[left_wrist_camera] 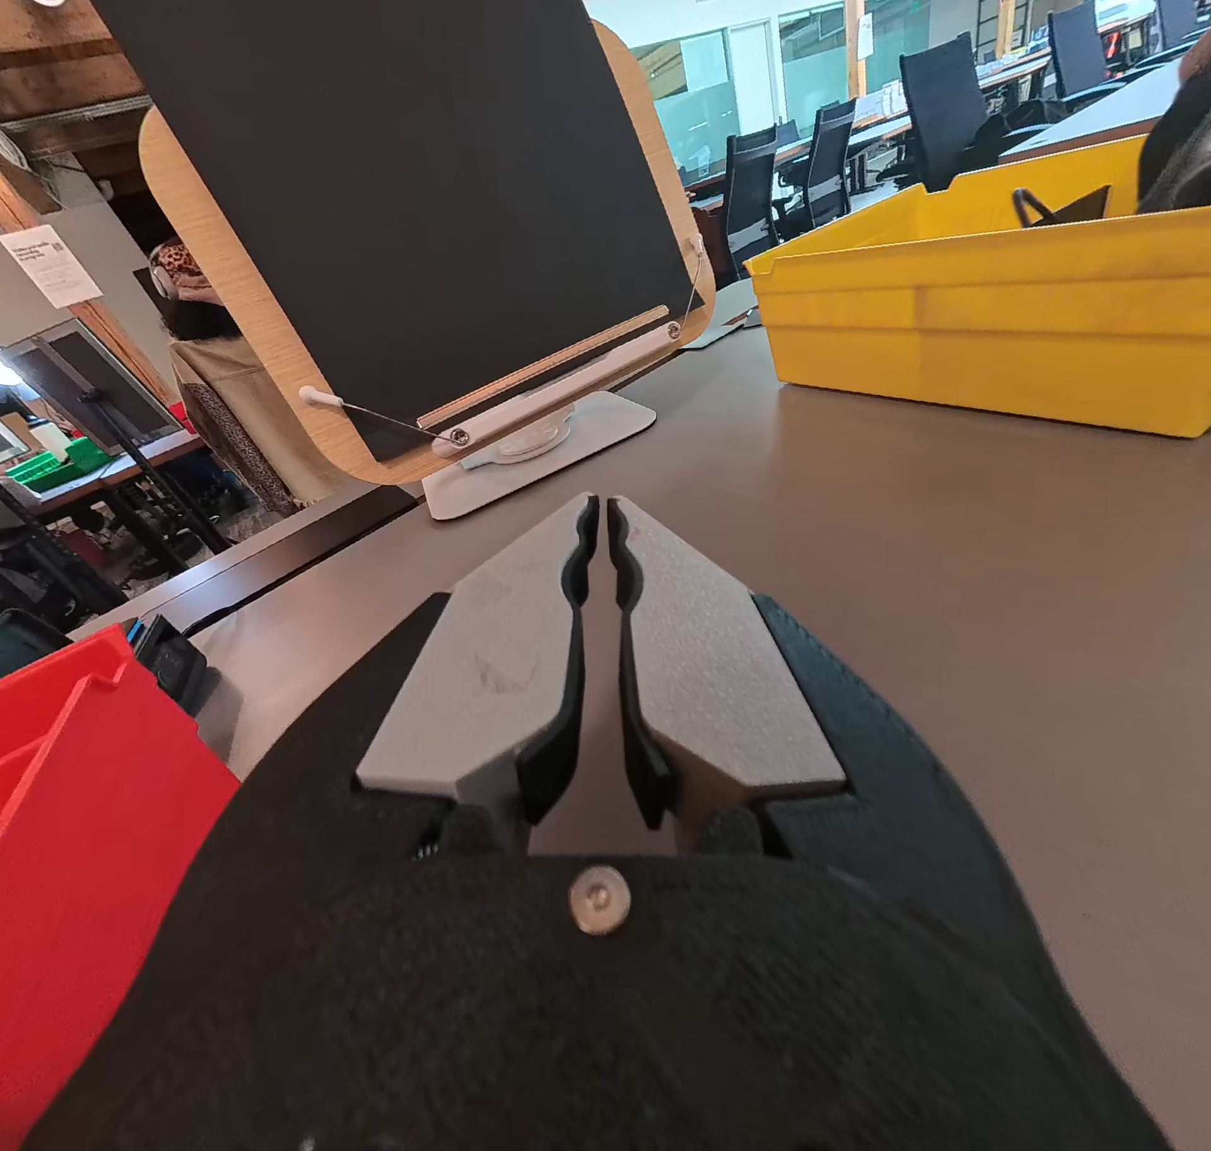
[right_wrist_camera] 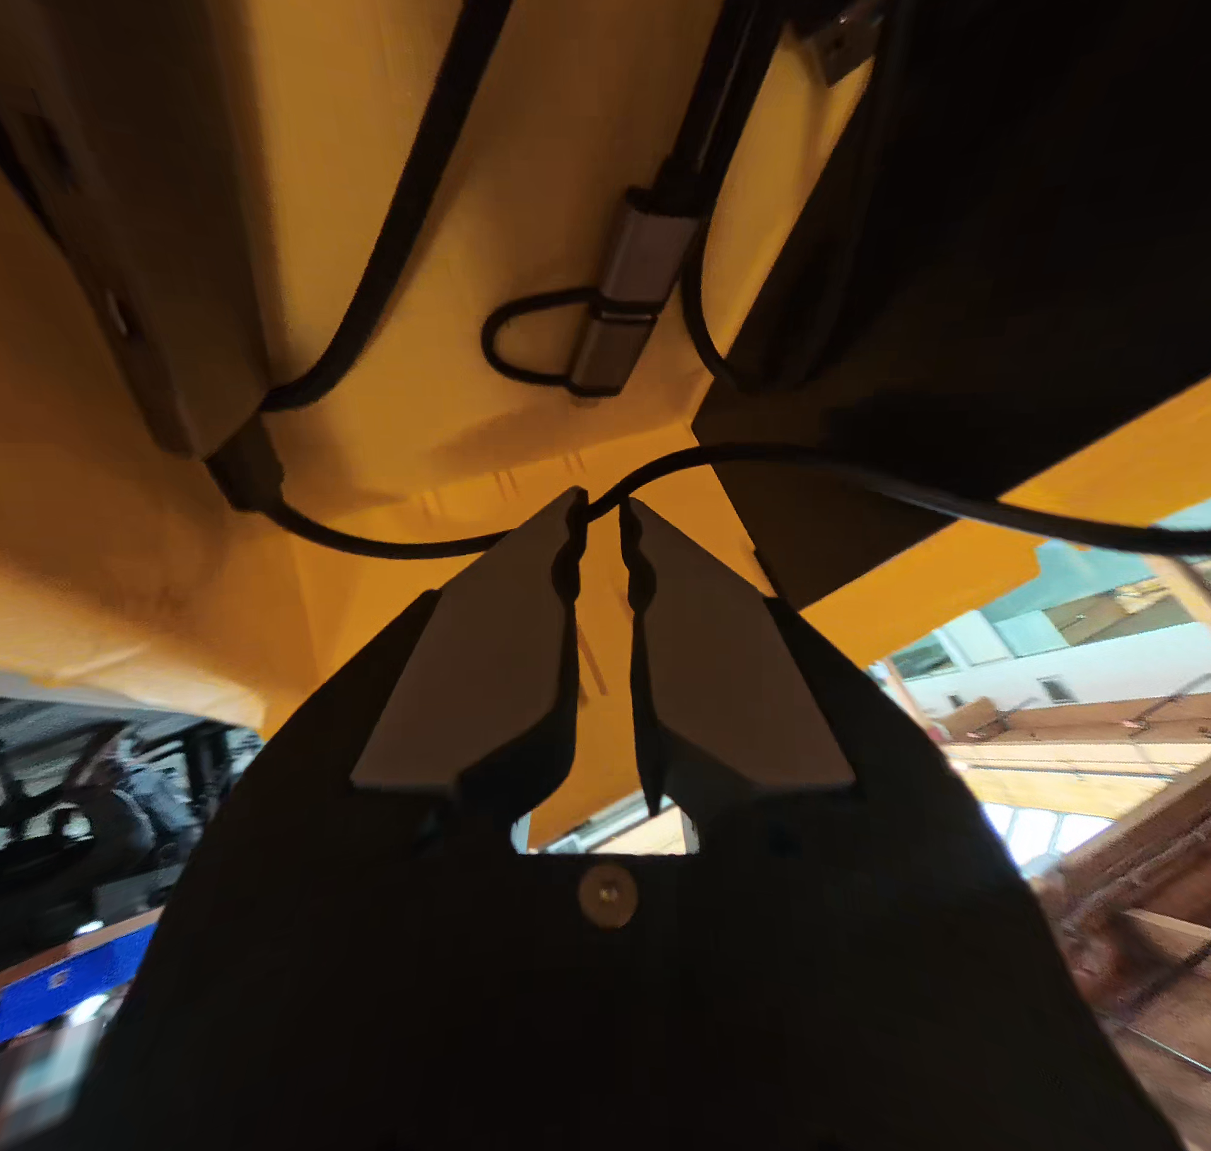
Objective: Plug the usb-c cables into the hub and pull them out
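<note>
Cables: several black cables lie inside the yellow bin (right_wrist_camera: 406, 136); one thin black cable (right_wrist_camera: 393, 546) runs from a dark plug (right_wrist_camera: 246, 471) at about 9 o'clock, passes across the right gripper's tips, and sweeps off toward 3 o'clock.
Adapter plug: a grey metal connector (right_wrist_camera: 622, 297) with a small black loop lies on the bin floor at 12 o'clock from the tips, apart from them.
Hub: a long dark slab (right_wrist_camera: 118, 235) at 10 o'clock, with the dark plug at its near end, is probably the hub (too dim to be sure).
Right gripper: the right gripper (right_wrist_camera: 603, 510) reaches down into the bin, jaws a narrow gap apart, with the thin cable crossing between the tips; whether it pinches the cable cannot be told. The likely aim is to fetch a cable out for plugging.
Dark object: a large black shape (right_wrist_camera: 983, 202) fills 1 to 3 o'clock, unidentifiable.
Left gripper: the left gripper (left_wrist_camera: 603, 510) hovers low over the brown table (left_wrist_camera: 917, 595), jaws nearly together with a slit between them, holding nothing (seemingly waiting its turn).
Surroundings: the yellow bin (left_wrist_camera: 983, 333) sits at 2 o'clock in the left wrist view, a wooden stand with a black board (left_wrist_camera: 393, 169) at 12, a red bin (left_wrist_camera: 85, 759) at 8.
Progress: judged early; nothing is seen being plugged yet.
</note>
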{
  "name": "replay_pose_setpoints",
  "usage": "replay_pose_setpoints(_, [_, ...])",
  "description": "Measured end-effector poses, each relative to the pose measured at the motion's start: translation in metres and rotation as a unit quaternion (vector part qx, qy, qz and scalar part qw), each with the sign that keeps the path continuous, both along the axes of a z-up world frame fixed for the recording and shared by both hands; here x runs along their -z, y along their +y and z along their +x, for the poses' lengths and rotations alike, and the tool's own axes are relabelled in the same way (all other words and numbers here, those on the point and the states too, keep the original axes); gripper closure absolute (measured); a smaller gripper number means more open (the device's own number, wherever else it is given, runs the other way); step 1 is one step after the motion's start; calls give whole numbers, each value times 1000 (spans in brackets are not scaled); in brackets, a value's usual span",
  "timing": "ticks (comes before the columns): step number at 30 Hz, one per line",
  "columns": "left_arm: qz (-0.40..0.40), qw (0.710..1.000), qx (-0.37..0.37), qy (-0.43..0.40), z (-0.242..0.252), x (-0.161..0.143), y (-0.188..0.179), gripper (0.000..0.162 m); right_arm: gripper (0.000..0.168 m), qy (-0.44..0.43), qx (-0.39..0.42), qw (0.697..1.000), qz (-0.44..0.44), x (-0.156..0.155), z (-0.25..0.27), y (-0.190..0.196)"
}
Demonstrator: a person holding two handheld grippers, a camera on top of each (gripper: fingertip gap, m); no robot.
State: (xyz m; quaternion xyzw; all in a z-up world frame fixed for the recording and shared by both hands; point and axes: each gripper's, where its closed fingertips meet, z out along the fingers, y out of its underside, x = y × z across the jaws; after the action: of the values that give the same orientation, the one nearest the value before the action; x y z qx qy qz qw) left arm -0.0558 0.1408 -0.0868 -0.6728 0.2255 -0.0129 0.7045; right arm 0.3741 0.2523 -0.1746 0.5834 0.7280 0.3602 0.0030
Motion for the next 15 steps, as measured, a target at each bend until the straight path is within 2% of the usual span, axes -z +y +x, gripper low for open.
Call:
replay_pose_setpoints(5, [1,1000,0,-5,-1,-1,-1,162,162,54,71,996,-29,14,3,3])
replay_pose_setpoints(7, [0,1000,1,-5,-1,-1,-1,162,155,117,121,985,-44,13,-3,1])
replay_pose_setpoints(9, [-1,1000,3,-5,1,0,-1,162,136,192,185,962,-67,9,-10,-1])
replay_pose_setpoints(11, [-1,1000,5,-2,2,0,-1,162,124,254,231,934,-99,5,-19,-7])
replay_pose_setpoints(15, [-1,1000,4,-6,1,-1,-1,162,124,365,260,886,-117,-18,-35,-4])
